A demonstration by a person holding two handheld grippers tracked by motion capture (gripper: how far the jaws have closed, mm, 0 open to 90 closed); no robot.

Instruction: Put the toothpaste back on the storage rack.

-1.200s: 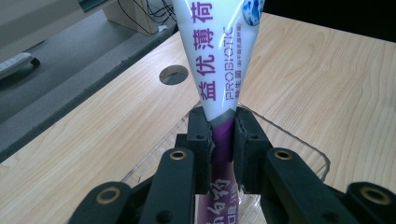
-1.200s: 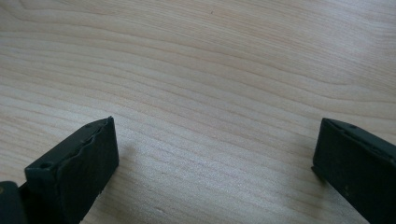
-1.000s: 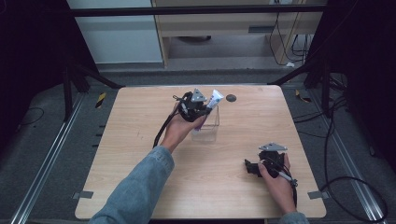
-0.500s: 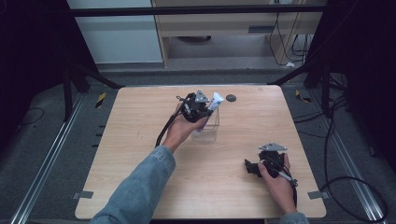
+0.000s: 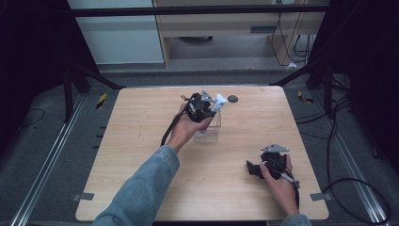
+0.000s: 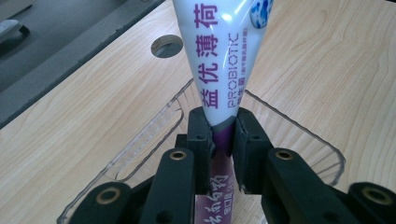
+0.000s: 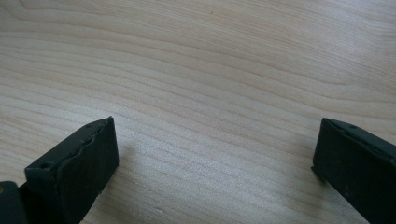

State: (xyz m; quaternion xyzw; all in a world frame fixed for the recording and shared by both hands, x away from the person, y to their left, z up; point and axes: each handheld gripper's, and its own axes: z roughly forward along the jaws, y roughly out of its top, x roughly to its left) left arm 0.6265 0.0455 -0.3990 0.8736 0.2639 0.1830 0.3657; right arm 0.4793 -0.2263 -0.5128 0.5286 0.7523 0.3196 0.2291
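I'm working over the wooden table (image 5: 141, 155), where a clear plastic bin (image 6: 299, 135) stands near the middle, just on my side of the round cable hole (image 6: 166, 45). It looks thin-walled and light, so I'd expect it to skid or tip if I knock its rim.

My left gripper (image 6: 223, 140) hangs over that bin with its jaws clamped on a toothpaste tube (image 6: 219, 60), white with purple lettering, its far end pointing away from me above the bin. I judge the tube light and soft: the body dents under pressure, and its glossy skin could slide between the pads. My hold sits on the narrower purple part, where the tube is firmer; that seems the better place than the plump middle.

My right gripper (image 7: 215, 163) rests low over bare wood at the near right, jaws spread wide, nothing between them.
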